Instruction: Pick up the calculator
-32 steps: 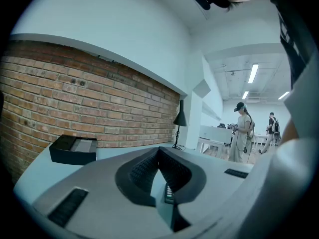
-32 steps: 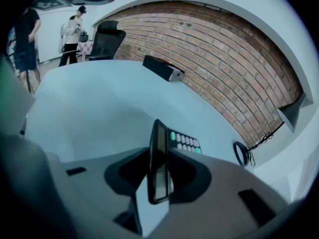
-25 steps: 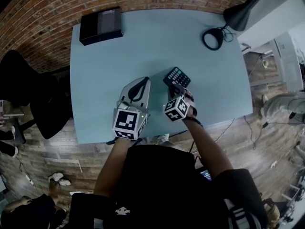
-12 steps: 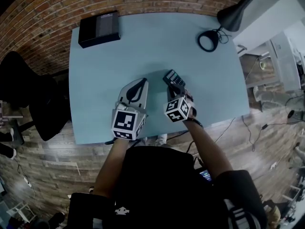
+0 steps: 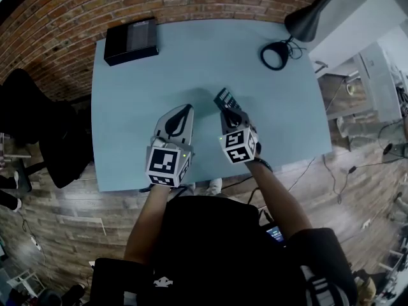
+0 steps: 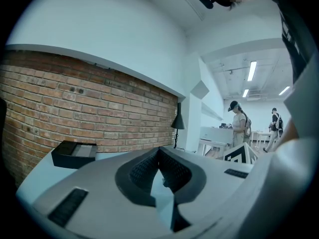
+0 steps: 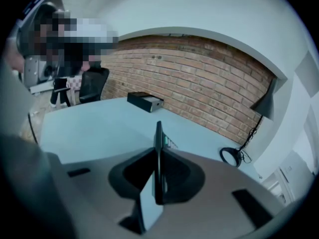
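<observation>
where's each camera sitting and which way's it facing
Head view: on the person's head, looking steeply down at the table; both forearms, the left claw and the right claw show.
Left gripper view: on the left claw, facing across the table toward the brick wall; its empty jaws show.
Right gripper view: on the right claw, angled down over the table; its jaws have just been closing and pinch the calculator edge-on.
Shared: both gripper views catch the black box and lamp.

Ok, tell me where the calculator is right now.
In the head view the calculator is clamped in the right gripper, above the middle of the blue table, just right of the left gripper.
</observation>
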Action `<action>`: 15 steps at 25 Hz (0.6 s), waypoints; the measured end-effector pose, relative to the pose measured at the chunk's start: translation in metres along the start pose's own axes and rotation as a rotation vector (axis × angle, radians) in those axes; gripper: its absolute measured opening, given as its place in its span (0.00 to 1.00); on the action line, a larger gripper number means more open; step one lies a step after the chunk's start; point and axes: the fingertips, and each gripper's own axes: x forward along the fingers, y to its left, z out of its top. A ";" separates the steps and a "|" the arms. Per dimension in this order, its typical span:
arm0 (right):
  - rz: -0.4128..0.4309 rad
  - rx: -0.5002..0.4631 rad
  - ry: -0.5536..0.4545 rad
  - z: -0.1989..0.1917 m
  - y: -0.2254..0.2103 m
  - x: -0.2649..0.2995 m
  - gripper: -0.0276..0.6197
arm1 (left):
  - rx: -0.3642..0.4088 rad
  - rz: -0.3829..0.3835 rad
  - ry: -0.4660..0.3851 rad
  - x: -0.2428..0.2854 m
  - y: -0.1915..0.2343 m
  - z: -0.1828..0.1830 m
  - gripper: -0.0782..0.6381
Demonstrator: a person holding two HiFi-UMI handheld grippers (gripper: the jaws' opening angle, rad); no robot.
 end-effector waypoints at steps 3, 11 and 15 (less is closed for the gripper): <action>0.016 0.025 -0.052 0.014 -0.003 -0.008 0.12 | 0.004 0.010 -0.003 -0.001 -0.004 0.001 0.11; 0.056 0.074 -0.169 0.044 -0.007 -0.038 0.12 | 0.014 0.047 -0.004 -0.009 -0.018 -0.001 0.11; 0.067 0.081 -0.225 0.058 -0.008 -0.055 0.12 | 0.022 0.069 -0.010 -0.014 -0.022 0.001 0.11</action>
